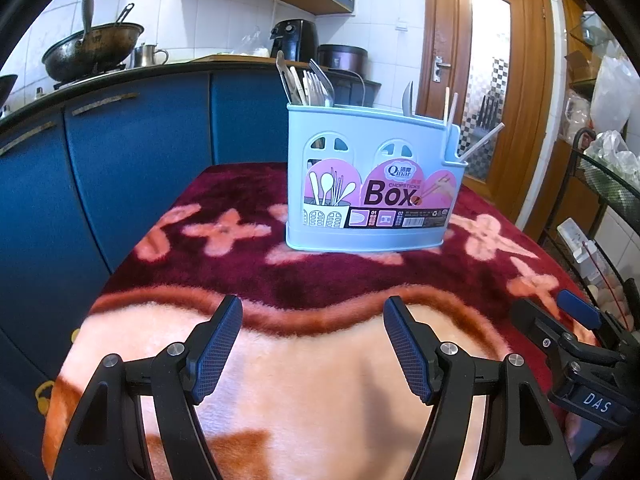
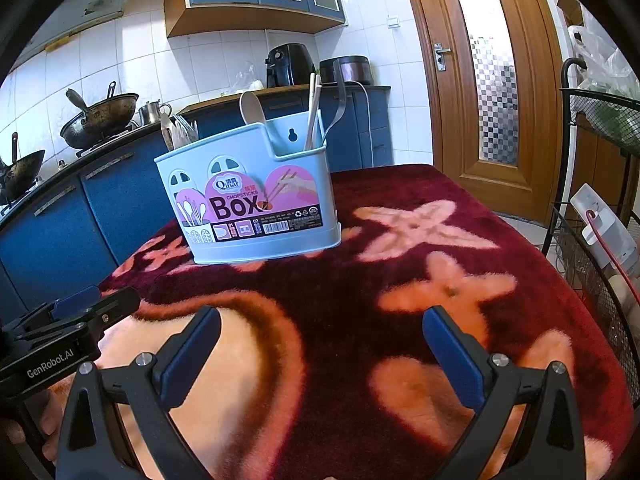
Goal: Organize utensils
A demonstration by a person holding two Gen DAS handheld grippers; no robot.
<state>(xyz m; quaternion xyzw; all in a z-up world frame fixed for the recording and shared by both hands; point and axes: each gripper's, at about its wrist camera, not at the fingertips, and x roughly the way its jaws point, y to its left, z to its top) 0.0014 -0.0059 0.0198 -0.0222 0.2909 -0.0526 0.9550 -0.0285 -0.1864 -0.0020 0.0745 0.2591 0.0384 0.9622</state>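
Note:
A pale blue utensil box [image 1: 366, 184] with a pink "Box" label stands upright on the table's red and pink plush cloth [image 1: 304, 360]. Forks and knives [image 1: 308, 84] stick out of its left compartment, a spoon [image 1: 408, 98] out of the middle and chopsticks [image 1: 450, 110] out of the right one. The same box [image 2: 250, 196] shows in the right wrist view, with a pale spoon [image 2: 252, 108] and chopsticks [image 2: 314, 108] rising from it. My left gripper [image 1: 314, 348] hovers open over the cloth, well short of the box. My right gripper [image 2: 322, 356] is likewise open with nothing between its fingers.
Blue kitchen cabinets [image 1: 120, 168] with woks [image 1: 92, 50] on a stove run along the left and back. A wooden door [image 1: 492, 80] stands behind the table. A black wire rack [image 2: 596, 208] with bags and a power strip borders the table's right side.

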